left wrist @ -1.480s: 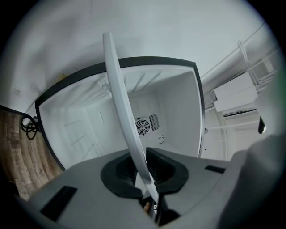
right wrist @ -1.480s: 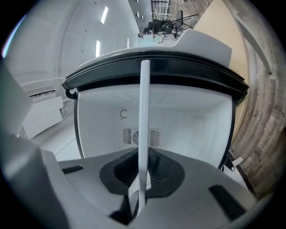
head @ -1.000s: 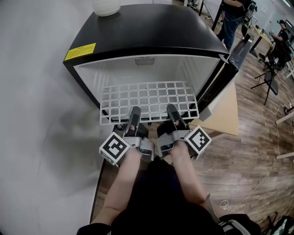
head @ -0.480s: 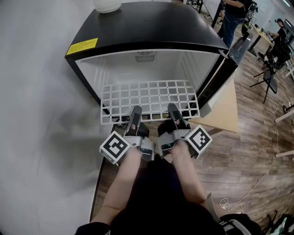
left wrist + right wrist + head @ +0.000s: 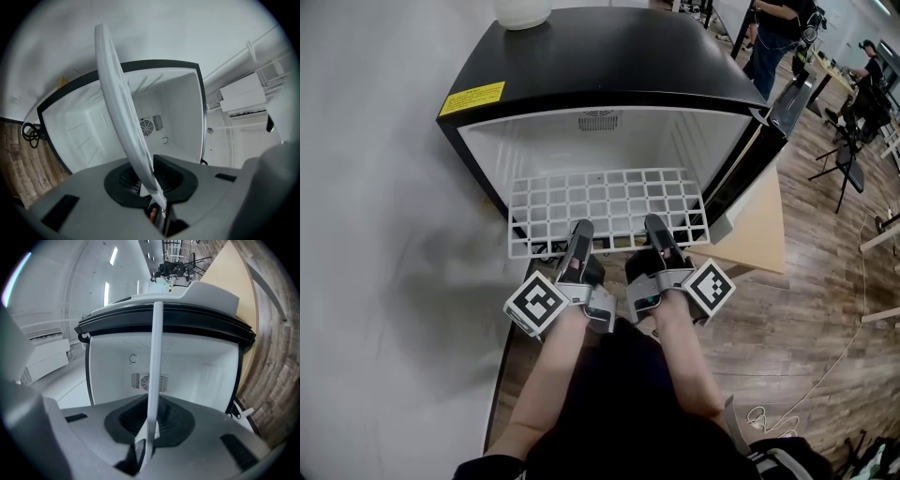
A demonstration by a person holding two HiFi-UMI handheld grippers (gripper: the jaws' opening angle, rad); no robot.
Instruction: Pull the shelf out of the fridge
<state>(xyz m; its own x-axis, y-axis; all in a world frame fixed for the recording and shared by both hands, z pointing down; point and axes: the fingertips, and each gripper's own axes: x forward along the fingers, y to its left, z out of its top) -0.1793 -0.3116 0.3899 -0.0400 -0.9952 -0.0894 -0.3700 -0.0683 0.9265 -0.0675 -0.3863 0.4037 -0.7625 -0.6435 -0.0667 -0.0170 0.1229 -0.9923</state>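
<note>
Now | L gripper (image 5: 580, 234): jaws nearly closed, pinching shelf (image 5: 609, 199) front edge | R gripper (image 5: 655, 230): same, further right | shelf: level, partly out of fridge (image 5: 609, 56) | two-pt grip prob. stops skew/jamming

Tight at the front, open inside and off to the right.

Hemmed on the left by the grey wall (image 5: 366, 206), close beside the fridge (image 5: 609, 56). Barred across the fridge mouth by the white wire shelf (image 5: 609, 199), jutting out past the front. Taken up along the shelf's front edge by the left gripper (image 5: 581, 228) and right gripper (image 5: 654, 223), both clamped on it, with only a narrow slot between. Clear above the shelf back to the fan grille (image 5: 598, 120), bare white walls either side. Boxed on the right by the open door (image 5: 789, 101) and a tan board (image 5: 759, 234) beside it. Free over the wood floor (image 5: 825, 281) beyond, apart from a loose cable (image 5: 764, 419) and a black stand (image 5: 844, 164).
</note>
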